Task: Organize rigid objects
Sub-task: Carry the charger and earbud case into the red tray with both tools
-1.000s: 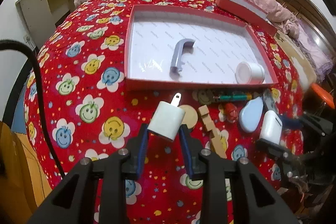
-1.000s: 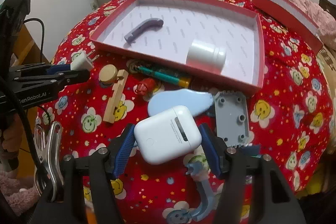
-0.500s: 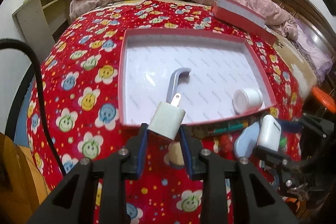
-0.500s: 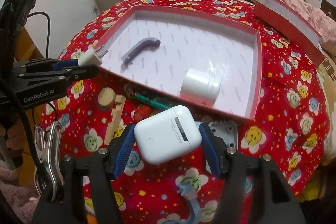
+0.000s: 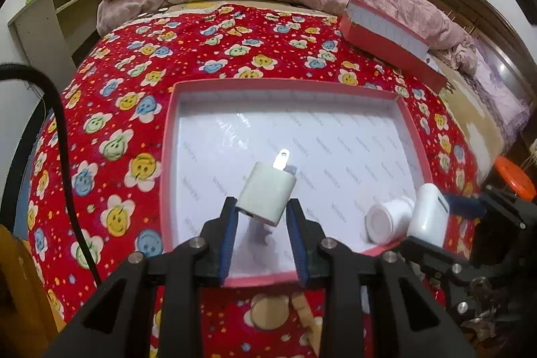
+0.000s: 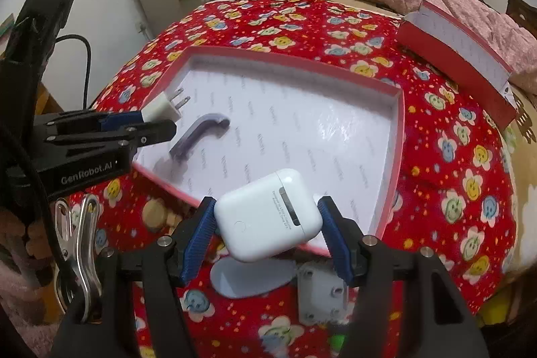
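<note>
Charger [image 5: 266,197] clamped in left hand-held gripper [image 5: 262,217], earbud case [image 6: 268,214] in right [image 6: 267,223]

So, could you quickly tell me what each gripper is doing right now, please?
Left gripper: closed on the white plug adapter.
Right gripper: closed on the white earbud case.

White square plug adapter [image 5: 266,197], prongs forward, hangs tilted over the shallow red-rimmed white-lined cardboard tray's [image 5: 166,156] near left. Glossy white rounded earbud case [image 6: 267,214] hovers tilted at the near right edge.
</note>
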A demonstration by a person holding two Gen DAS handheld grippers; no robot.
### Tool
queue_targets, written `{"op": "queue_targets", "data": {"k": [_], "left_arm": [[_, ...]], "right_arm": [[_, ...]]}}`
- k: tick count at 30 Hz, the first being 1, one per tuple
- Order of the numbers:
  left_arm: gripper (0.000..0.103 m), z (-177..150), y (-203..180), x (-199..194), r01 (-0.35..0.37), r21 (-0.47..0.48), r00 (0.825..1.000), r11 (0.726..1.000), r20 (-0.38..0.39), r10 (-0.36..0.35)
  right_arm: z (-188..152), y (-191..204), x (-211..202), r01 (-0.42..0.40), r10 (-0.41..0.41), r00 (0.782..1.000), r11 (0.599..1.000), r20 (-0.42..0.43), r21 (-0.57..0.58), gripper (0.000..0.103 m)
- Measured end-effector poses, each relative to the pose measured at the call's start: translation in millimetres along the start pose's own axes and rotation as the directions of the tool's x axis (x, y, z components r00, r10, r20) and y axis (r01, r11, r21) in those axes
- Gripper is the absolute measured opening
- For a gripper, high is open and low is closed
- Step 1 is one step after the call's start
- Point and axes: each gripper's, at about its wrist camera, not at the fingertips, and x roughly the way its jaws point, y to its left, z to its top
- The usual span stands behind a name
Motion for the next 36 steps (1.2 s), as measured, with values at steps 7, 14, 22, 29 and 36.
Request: {"op": "queue_targets", "data": {"k": [7,14,22,29,36], "left_arm": [[0.031,14.8,-4.8,12.8,-0.002,-0.009,1.0,1.0,-0.014,0.001],[0.031,30.1,-6.3,31.6,-0.005,-0.024,0.999,1.0,-0.039,0.004],[0.031,37.1,-5.6,50.4,-0.024,-0.031,0.998,0.999,-0.062,0.022],[0.028,41.5,-3.3,56.0,-0.038,-0.028,0.997,0.999,-0.063,0.036],[0.028,42.4,-3.3,64.5,-0.04,-0.026,0.997,0.999,-0.073,0.038]], "right_arm": [[15.7,-10.9,9.8,0.007,-0.007,1.0,1.0,-0.012,0.022,0.063],[30.1,-28.4,26.9,0.026,-0.023,0.999,0.997,-0.038,0.069,0.063],[38.7,-40.7,43.9,0.042,-0.036,0.997,0.995,-0.065,0.092,0.063],[43.1,-44.8,52.9,0.046,-0.039,0.997,0.994,-0.074,0.1,0.063],[46.1,-48.6,58.5,0.051,-0.043,0.996,0.993,-0.077,0.107,0.063]]}}
